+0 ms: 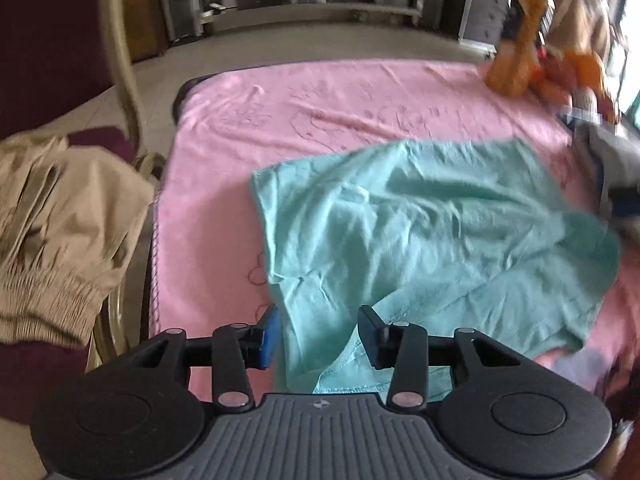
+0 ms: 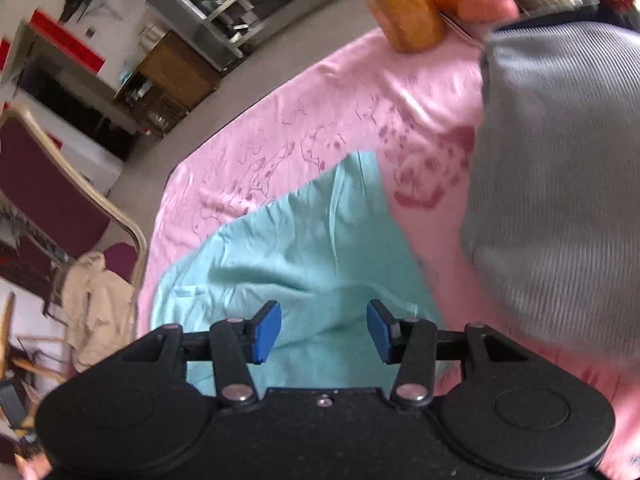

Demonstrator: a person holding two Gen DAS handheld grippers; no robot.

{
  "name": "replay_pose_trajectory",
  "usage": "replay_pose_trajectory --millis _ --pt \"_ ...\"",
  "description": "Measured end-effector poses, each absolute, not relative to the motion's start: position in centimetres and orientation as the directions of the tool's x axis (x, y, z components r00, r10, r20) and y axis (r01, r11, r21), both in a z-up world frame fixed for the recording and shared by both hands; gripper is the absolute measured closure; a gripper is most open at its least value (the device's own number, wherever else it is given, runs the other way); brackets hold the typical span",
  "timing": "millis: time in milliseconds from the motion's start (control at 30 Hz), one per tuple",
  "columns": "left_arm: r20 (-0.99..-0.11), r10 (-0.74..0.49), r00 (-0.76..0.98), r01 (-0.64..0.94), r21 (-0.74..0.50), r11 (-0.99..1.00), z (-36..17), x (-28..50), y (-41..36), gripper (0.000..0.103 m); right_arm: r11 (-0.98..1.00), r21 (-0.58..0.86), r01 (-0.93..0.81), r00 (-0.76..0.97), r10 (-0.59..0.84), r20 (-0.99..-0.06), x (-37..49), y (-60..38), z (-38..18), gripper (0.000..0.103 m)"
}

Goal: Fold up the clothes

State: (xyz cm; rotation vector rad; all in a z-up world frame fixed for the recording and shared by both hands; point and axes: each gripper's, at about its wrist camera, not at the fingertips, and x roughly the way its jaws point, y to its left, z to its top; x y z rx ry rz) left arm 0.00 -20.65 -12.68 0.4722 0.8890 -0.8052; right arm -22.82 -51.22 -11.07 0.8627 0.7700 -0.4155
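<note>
Left tool [image 1: 318, 334]: spread, nothing pinched; a raised fold of the shirt lies between its blue pads.
Right tool [image 2: 323, 330]: spread over the shirt, gripping nothing.
Shirt [image 1: 420, 232]: mint green, rumpled, lying on the near half of the pink cloth.
Pink cloth [image 1: 320, 92]: covers the desk (faint drawn pattern).
Grey garment [image 2: 560, 168]: at the cloth's right edge.
Beige clothes [image 1: 60, 232]: heaped on a chair [image 1: 120, 48], left.
Orange toys [image 1: 532, 60]: far right corner.

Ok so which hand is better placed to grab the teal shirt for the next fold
Probably the left. The left tool is open with a raised fold and hemmed edge of the teal shirt right between its fingers. The right tool, also open, hovers over flat mid-cloth, with no edge to pinch.
</note>
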Motion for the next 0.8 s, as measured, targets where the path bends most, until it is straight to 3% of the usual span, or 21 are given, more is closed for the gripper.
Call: replay_pose_trajectory --millis 267,600,800 --pt "-0.861 -0.404 0.309 0.821 0.027 0.571 -14.3 1.0 -22.3 0.059 0.697 0.405 0.592 0.610 -0.059 -0.790 -19.7 -50.9 -12.7 0.058" --pt "-0.879 -0.442 0.180 0.811 -0.121 0.572 -15.1 2.3 -22.8 0.071 0.679 0.425 0.598 0.595 -0.021 -0.804 -19.0 -51.9 -14.0 0.059" --pt "-0.878 -0.457 0.139 0.785 -0.184 0.591 -15.2 3.1 -22.4 0.071 0.665 0.443 0.601 0.581 0.017 -0.814 -18.8 -52.4 -14.6 0.062"
